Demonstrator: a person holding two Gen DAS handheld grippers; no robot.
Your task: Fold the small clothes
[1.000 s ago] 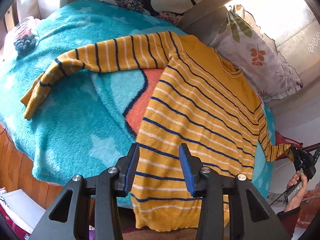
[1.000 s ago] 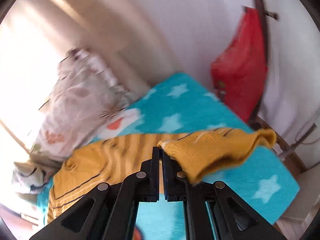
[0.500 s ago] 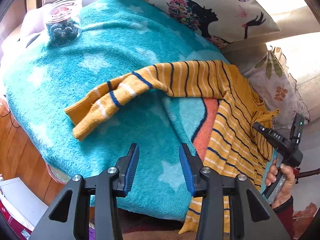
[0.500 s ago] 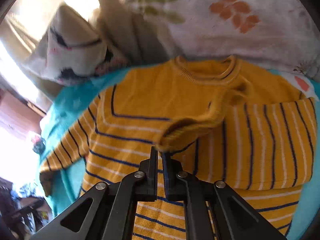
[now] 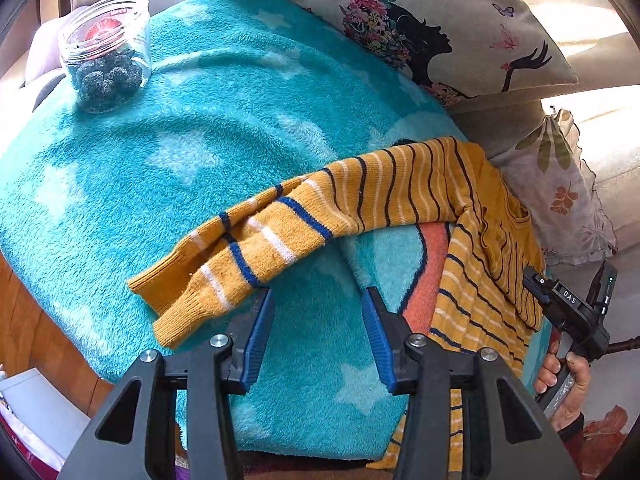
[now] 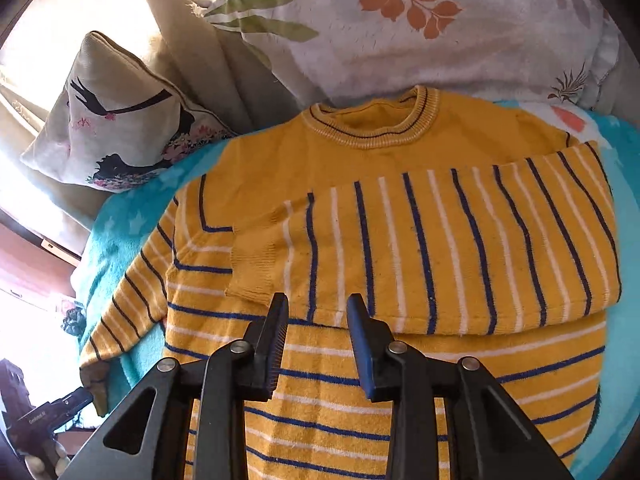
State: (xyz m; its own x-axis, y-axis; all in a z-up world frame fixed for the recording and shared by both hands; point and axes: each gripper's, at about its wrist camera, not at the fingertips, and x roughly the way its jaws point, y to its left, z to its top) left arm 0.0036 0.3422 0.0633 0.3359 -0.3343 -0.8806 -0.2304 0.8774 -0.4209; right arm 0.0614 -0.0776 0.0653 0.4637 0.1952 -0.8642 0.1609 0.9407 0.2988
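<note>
Your left gripper [image 5: 318, 336] is wide open, nothing between the blue pads [image 5: 259, 340]. It hovers over the teal star blanket [image 5: 120, 184], with the left pad's tip just beside the cuff end of the spread sleeve [image 5: 256, 248]; can't tell if it touches.

Your right gripper [image 6: 316, 340] is parted at a medium gap, empty. It sits above the sweater [image 6: 360, 380] body, tips at the lower edge of the folded sleeve [image 6: 440, 240].

Sweater: mustard knit with navy and white stripes, lying flat on the blanket, collar [image 6: 372, 128] at 12 o'clock in your right wrist view, hem towards 6. One sleeve is folded across the chest, running from 3 o'clock to its cuff near centre-left, resting on the body. The other sleeve goes off at 8 o'clock onto the blanket, unfolded.

In your left wrist view, that unfolded sleeve runs from the shoulder at 2 o'clock down to the cuff near centre, creased along its length. The sweater body sits at 3–4 o'clock, partly over an orange patch [image 5: 428, 280] in the blanket. Your right hand [image 5: 566, 384] and its tool body show at 4 o'clock past the sweater.

Around it:
- clear jar [image 5: 105, 52] with dark round pieces inside, upright on the blanket at 10 o'clock, well apart from the sweater
- silhouette-print cushion [image 5: 432, 36] at 1 o'clock
- leaf-print pillow [image 6: 420, 28] just beyond the collar
</note>
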